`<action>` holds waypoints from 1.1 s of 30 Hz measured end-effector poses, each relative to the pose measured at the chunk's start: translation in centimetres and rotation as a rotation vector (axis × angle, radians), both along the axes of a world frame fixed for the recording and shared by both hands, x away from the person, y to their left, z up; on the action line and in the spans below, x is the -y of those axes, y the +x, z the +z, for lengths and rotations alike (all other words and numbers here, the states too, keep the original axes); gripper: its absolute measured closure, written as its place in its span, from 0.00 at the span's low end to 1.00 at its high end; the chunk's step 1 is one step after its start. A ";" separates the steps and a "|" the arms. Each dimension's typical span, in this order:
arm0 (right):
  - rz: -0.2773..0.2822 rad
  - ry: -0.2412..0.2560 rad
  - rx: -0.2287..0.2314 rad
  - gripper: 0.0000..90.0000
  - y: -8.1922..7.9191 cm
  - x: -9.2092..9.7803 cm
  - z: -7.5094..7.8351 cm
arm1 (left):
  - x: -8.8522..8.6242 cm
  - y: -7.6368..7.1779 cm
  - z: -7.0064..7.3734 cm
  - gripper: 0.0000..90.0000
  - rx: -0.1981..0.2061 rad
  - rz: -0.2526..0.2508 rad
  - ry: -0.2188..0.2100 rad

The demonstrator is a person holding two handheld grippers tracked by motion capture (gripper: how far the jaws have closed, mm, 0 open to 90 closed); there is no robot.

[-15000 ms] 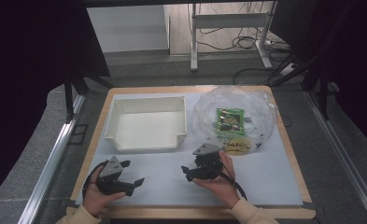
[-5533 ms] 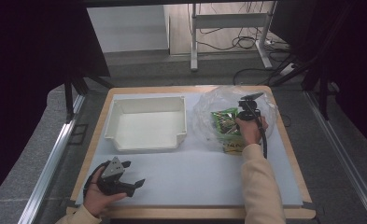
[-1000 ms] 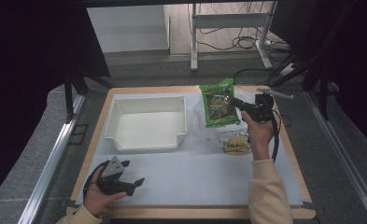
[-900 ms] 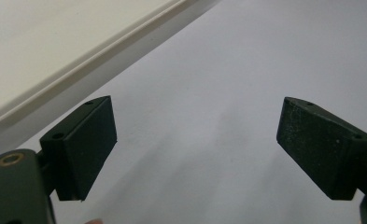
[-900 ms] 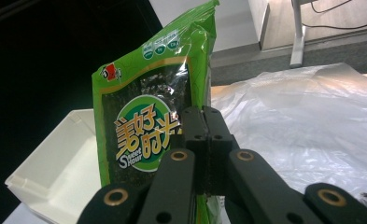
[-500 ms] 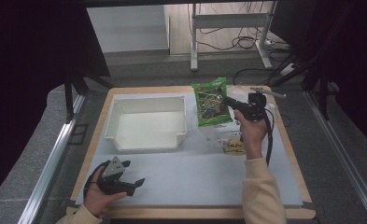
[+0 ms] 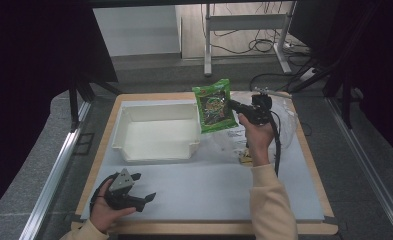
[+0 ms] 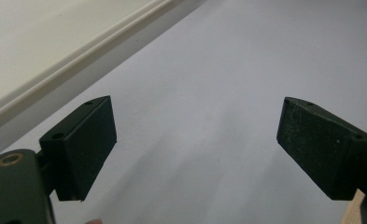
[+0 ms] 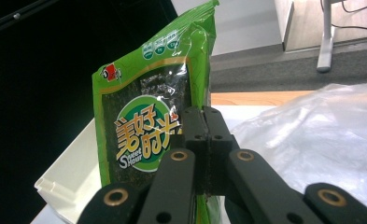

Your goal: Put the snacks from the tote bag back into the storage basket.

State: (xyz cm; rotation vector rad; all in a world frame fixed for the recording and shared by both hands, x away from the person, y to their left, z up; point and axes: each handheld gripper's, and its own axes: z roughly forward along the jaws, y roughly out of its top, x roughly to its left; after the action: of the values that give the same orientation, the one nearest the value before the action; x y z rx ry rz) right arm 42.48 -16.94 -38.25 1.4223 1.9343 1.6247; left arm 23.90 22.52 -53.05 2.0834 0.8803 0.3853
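Your right tool is clamped on the edge of a green snack packet, its two jaws pressed together with the packet's side seam pinched between them. In the right gripper view the packet stands upright just ahead of the tool, extending to the left of the jaws, its printed face turned toward the camera. The packet hangs clear of the desk, raised in the air, and from above it sits over the near right corner of the white tray, which lies below and to the left of this tool. Under and to the right of the tool a crumpled clear plastic bag lies on the desk; the same bag spreads out to the right of the jaws in the right gripper view. A small yellowish item lies on the desk below your right wrist, too small to make out.

Your left tool rests low at the front of the desk, well apart from the packet, held in your left hand. Its jaws are spread wide with nothing between them, only the pale desk surface ahead. The tray's rim runs past this tool's upper left
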 end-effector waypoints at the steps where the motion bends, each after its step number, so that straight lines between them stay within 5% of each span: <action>1: 0.004 0.000 0.002 1.00 0.0 -0.2 0.0 | 0.0 0.0 0.0 0.13 0.000 0.001 0.000; 33: 0.086 -0.002 0.004 1.00 0.7 -5.4 0.8 | -0.2 0.0 0.1 0.13 0.003 -0.003 -0.002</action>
State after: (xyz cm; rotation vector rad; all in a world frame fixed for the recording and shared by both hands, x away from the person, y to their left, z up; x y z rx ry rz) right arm 43.22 -11.51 -37.47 1.3509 2.0205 1.6602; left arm 23.94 22.69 -52.98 2.0810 0.8757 0.3861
